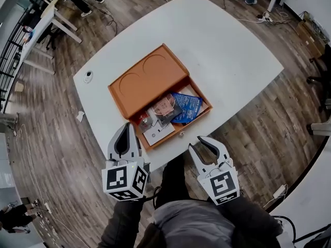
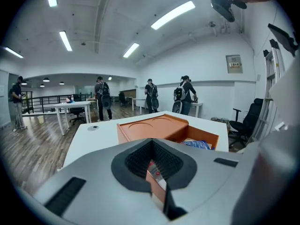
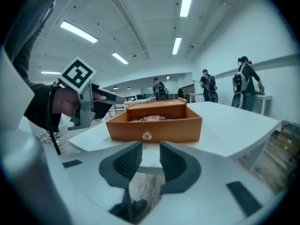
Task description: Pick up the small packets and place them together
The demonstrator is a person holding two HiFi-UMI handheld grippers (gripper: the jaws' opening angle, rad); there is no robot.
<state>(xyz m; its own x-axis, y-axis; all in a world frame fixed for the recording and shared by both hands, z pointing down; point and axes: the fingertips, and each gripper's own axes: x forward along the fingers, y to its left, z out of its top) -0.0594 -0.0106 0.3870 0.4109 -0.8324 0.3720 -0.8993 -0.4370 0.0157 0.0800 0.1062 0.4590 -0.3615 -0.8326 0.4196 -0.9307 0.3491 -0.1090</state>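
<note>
In the open drawer (image 1: 179, 132) of the orange box (image 1: 147, 79) lie the small packets (image 1: 170, 112), the blue packet (image 1: 186, 107) toward three o'clock. They look light, thin, crinkly and probably slippery, so I'd pinch one by a lifted edge. At seven o'clock of the drawer the left gripper (image 1: 126, 128) has its jaws together and empty; the right gripper (image 1: 196, 142) has its jaws apart and empty.

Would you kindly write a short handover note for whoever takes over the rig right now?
Left gripper: shut, empty, by the open drawer's near corner.
Right gripper: fingers apart, empty, just short of the table edge, facing the drawer front.
Packets: blue packet, pinkish packet and others lie in the drawer of the orange box.
Done: drawer open. Left: pick up every packet, place them together.
</note>
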